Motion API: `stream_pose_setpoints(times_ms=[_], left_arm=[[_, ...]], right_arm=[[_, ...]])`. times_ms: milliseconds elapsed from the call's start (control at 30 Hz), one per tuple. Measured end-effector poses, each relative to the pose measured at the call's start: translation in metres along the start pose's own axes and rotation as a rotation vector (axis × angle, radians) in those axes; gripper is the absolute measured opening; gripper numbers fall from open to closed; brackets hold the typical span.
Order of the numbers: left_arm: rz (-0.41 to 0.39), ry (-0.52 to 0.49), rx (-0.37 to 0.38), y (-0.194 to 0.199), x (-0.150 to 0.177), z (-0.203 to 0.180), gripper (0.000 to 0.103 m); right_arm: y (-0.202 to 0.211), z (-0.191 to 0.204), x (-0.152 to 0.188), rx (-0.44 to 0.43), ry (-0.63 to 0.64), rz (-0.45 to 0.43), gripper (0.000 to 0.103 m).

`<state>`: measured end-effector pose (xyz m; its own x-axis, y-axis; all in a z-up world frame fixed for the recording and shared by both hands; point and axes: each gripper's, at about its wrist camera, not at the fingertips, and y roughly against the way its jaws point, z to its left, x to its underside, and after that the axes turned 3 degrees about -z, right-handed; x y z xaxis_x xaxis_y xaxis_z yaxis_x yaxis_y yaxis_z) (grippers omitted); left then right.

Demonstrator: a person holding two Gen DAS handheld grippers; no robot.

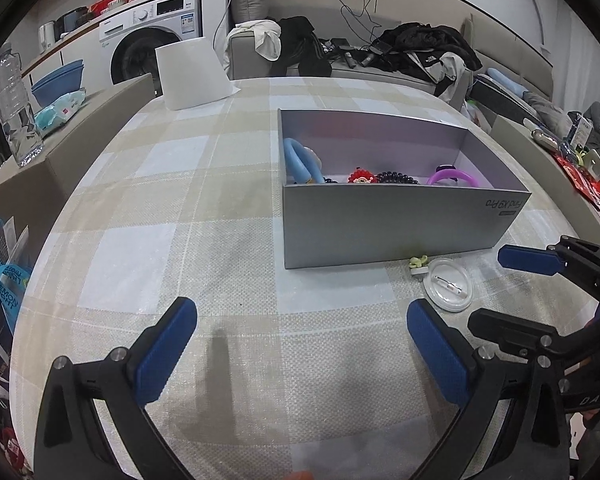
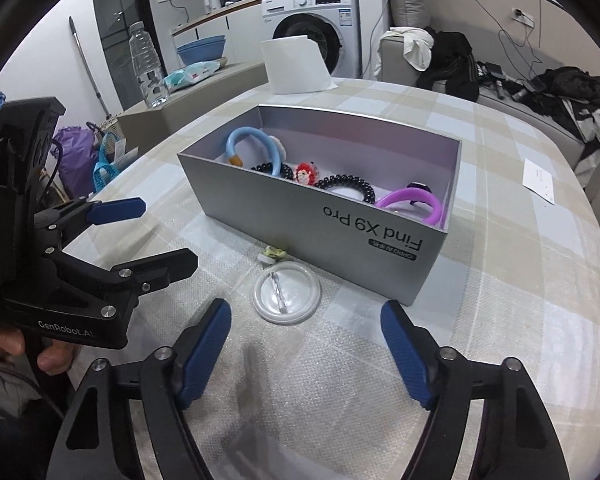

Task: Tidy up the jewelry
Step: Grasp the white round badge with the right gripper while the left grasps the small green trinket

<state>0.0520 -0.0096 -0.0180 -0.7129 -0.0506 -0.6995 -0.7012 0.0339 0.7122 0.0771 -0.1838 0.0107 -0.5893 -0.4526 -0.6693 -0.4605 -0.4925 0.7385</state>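
A silver box (image 1: 380,224) (image 2: 312,216) stands on the checked tablecloth. It holds a light blue bangle (image 2: 256,148), a red ornament (image 2: 306,174), a black coil hair tie (image 2: 348,186) and a purple bangle (image 2: 416,200). In front of the box lie a clear round pin badge (image 1: 448,284) (image 2: 286,292) and a small green-yellow trinket (image 1: 418,262) (image 2: 272,256). My left gripper (image 1: 302,344) (image 2: 152,236) is open over bare cloth, left of the badge. My right gripper (image 2: 306,344) (image 1: 512,292) is open too, its fingertips just short of the badge, nothing between them.
A white paper cone (image 1: 192,76) stands at the table's far edge. A water bottle (image 1: 16,108) and wipes sit on a side ledge to the left. A white paper slip (image 2: 540,180) lies on the table's right side. A sofa with clothes is behind.
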Motion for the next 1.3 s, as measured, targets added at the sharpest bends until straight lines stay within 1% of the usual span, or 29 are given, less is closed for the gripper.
stream_pose_setpoints(times_ms=[67, 100, 233, 433, 467, 533, 567, 833, 933, 1033, 1100, 1133, 1167, 1200, 1233, 1267, 1300], left_arm=[[0.002, 0.011, 0.003, 0.000, 0.000, 0.004, 0.102], [0.003, 0.018, 0.005, 0.001, 0.001, 0.006, 0.102], [0.009, 0.040, 0.003, 0.002, 0.002, 0.011, 0.102], [0.007, 0.052, 0.010, 0.005, 0.002, 0.013, 0.102], [0.003, 0.051, 0.013, 0.005, 0.002, 0.013, 0.102], [0.000, 0.045, 0.016, 0.006, 0.001, 0.012, 0.102], [0.003, 0.042, 0.016, 0.005, 0.001, 0.012, 0.102], [0.019, 0.022, 0.009, 0.004, 0.002, 0.007, 0.102], [0.021, 0.003, 0.017, 0.004, 0.003, 0.001, 0.102], [0.018, -0.021, 0.027, 0.004, 0.002, -0.006, 0.102], [0.022, -0.044, 0.048, 0.003, 0.001, -0.011, 0.102], [0.025, -0.056, 0.059, 0.003, 0.000, -0.014, 0.100], [0.026, -0.069, 0.069, 0.002, -0.001, -0.017, 0.091], [0.031, -0.079, 0.078, 0.001, -0.001, -0.020, 0.086], [0.042, -0.090, 0.088, -0.001, -0.002, -0.023, 0.077], [0.055, -0.097, 0.099, -0.004, -0.002, -0.025, 0.072], [0.062, -0.101, 0.106, -0.007, -0.003, -0.027, 0.072]], right_arm=[[-0.003, 0.003, -0.001, -0.002, 0.012, 0.006, 0.073], [-0.004, 0.005, -0.001, -0.005, 0.018, 0.011, 0.069], [-0.013, 0.012, -0.003, -0.006, 0.044, 0.035, 0.062], [-0.020, 0.022, -0.007, 0.047, 0.085, 0.036, 0.055], [-0.021, 0.024, -0.007, 0.060, 0.092, 0.034, 0.052], [-0.022, 0.025, -0.008, 0.057, 0.095, 0.030, 0.046], [-0.022, 0.026, -0.008, 0.057, 0.101, 0.027, 0.041], [-0.016, 0.025, -0.002, 0.043, 0.097, 0.018, 0.040], [-0.006, 0.017, 0.005, 0.023, 0.073, 0.006, 0.040], [0.006, 0.008, 0.007, 0.022, 0.042, -0.015, 0.040], [0.012, 0.002, 0.007, 0.023, 0.021, -0.029, 0.039], [0.014, 0.000, 0.007, 0.025, 0.015, -0.033, 0.039], [0.016, -0.003, 0.007, 0.025, 0.008, -0.037, 0.038], [0.018, -0.006, 0.007, 0.025, -0.001, -0.039, 0.025], [0.018, -0.008, 0.007, 0.023, -0.010, -0.033, 0.017], [0.018, -0.011, 0.006, 0.023, -0.019, -0.030, 0.014], [0.017, -0.012, 0.006, 0.023, -0.022, -0.029, 0.016]])
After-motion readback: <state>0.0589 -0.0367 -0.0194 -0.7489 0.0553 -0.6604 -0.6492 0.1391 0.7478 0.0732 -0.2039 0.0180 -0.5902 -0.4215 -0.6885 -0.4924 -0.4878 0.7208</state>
